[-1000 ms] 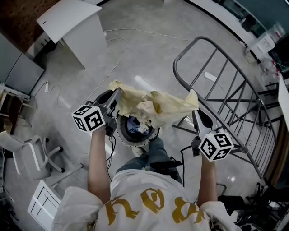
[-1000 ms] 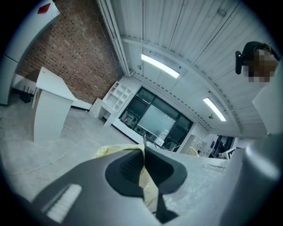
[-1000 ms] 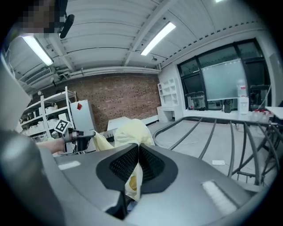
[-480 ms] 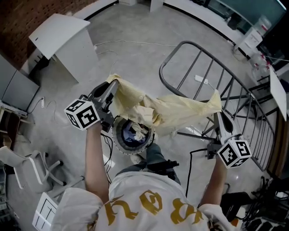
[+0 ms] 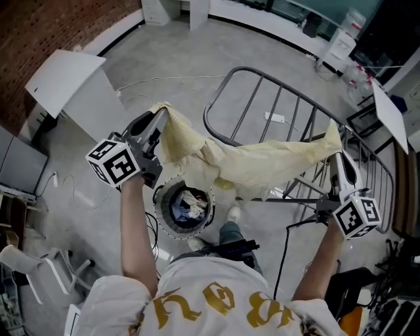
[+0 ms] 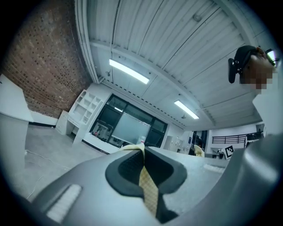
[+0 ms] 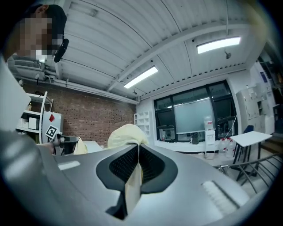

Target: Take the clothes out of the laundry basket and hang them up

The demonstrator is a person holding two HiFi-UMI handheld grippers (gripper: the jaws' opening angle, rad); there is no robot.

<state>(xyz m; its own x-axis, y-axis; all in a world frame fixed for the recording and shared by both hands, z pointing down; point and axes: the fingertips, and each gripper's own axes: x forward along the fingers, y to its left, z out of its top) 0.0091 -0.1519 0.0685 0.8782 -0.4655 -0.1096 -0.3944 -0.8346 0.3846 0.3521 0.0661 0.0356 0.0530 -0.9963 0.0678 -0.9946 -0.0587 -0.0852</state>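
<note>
A pale yellow garment (image 5: 249, 164) hangs stretched between both grippers, above the floor and in front of the grey metal drying rack (image 5: 289, 118). My left gripper (image 5: 161, 118) is shut on the garment's left corner, with yellow cloth (image 6: 148, 190) pinched between its jaws. At the right, my right gripper (image 5: 338, 147) is shut on the other corner, and cloth (image 7: 132, 185) shows between its pads. Below the garment stands the round laundry basket (image 5: 187, 210) with more clothes inside.
A white desk (image 5: 62, 82) stands at the left by a brick wall. A cable (image 5: 170, 79) runs across the grey floor. White counters (image 5: 262, 16) line the far side. The person's legs and feet stand beside the basket.
Both grippers have risen and spread apart, pulling the yellow garment taut. The right gripper moved right, toward the drying rack. The basket now sits uncovered below.
</note>
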